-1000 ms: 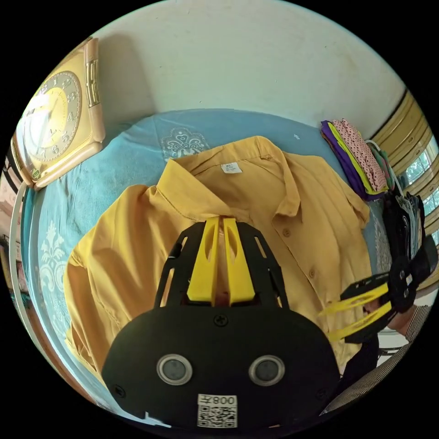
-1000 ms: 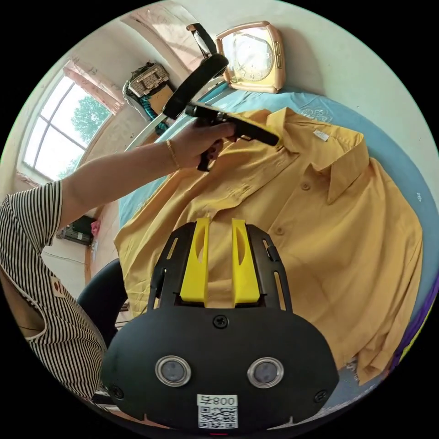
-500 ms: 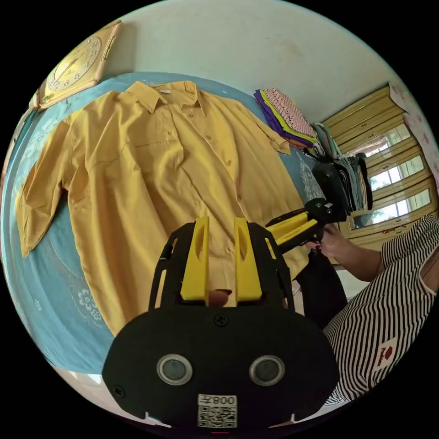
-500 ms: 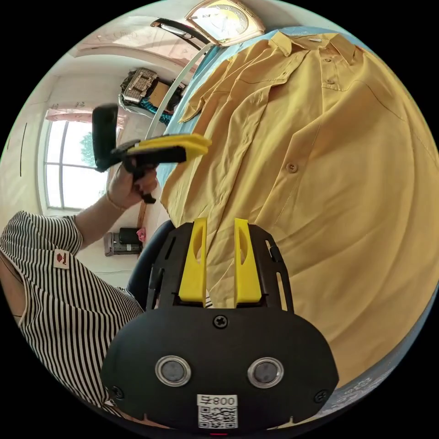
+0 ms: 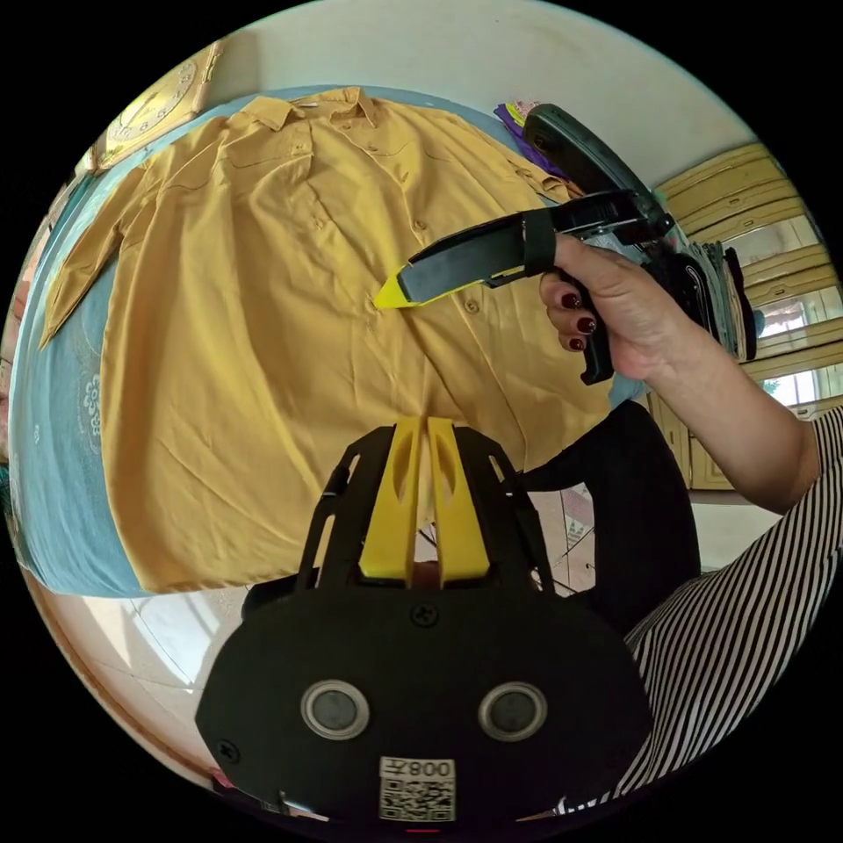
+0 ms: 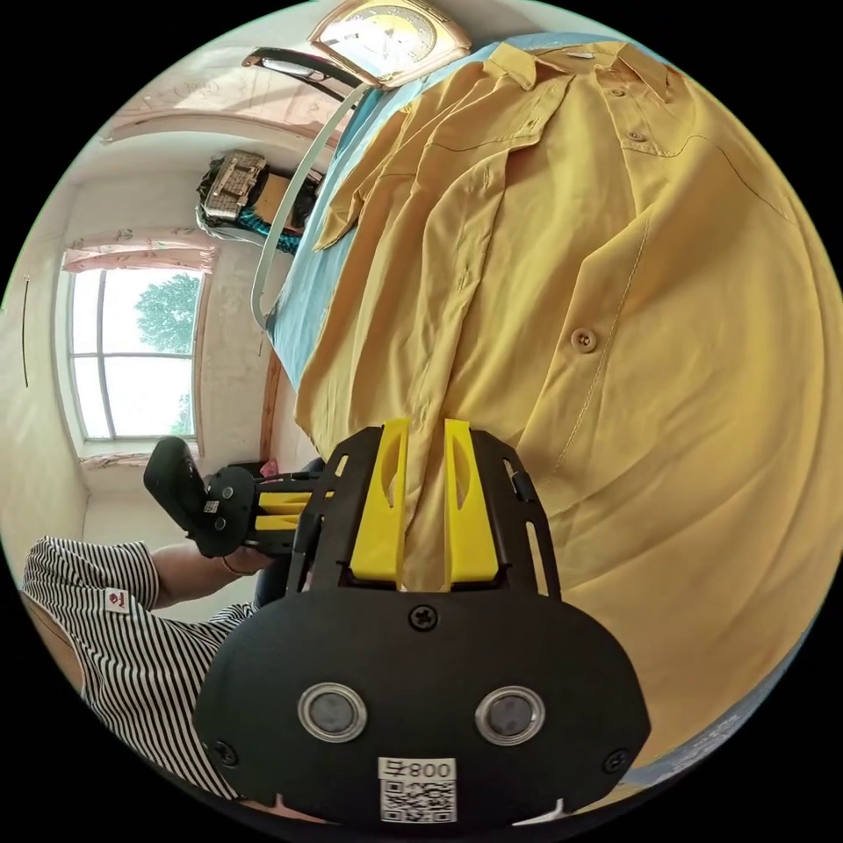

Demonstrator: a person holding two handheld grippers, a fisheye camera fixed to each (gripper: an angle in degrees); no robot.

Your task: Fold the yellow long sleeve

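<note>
Numerals ring the dial of the clock [image 5: 145, 114] at upper left, too small to tell apart. A white sticker [image 5: 417, 788] with characters and a square code sits at lower centre on the left gripper [image 5: 423, 426], likewise on the right gripper [image 6: 426, 426]. The yellow shirt [image 6: 544, 263] carries a neck tag [image 6: 575, 54], which is illegible.

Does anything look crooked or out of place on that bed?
Mostly tidy. The yellow button-front shirt lies spread open, collar toward the wall, but its hem hangs past the edge of the blue bedspread, and the cloth is rumpled near the left gripper.
</note>
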